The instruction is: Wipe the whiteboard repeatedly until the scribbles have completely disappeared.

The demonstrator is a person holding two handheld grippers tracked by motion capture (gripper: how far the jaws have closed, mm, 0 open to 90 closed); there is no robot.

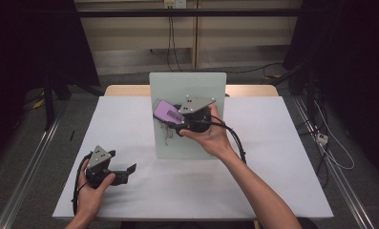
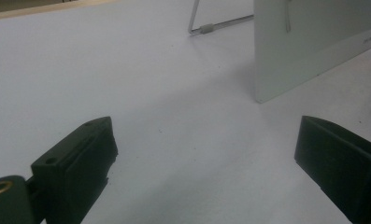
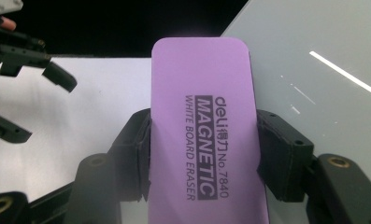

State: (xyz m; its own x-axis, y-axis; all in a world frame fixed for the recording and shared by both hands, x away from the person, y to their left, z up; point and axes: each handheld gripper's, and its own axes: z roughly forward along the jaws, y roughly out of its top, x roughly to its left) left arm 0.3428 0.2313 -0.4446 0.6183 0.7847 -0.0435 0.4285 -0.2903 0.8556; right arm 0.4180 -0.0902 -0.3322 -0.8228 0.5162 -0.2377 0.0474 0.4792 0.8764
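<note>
A purple whiteboard eraser [image 3: 203,126] sits clamped between the jaws of my right gripper [image 3: 203,154], which is shut on its long sides. In the high view that right gripper [image 1: 177,117] holds the eraser [image 1: 166,111] against the face of a small upright whiteboard [image 1: 196,138] with dark scribbles [image 1: 167,132] below the eraser. My left gripper [image 1: 130,171] rests low at the table's front left, held by a hand, its jaws wide apart. Between the left gripper's [image 2: 204,154] jaws lies bare table. The whiteboard's lower corner [image 2: 304,56] stands ahead to the right.
The white table top [image 1: 273,157] spreads around the board. A wire stand [image 2: 211,25] props the board from behind. Beyond the table are grey floor, cables [image 1: 330,148] on the right and dark curtains at both sides.
</note>
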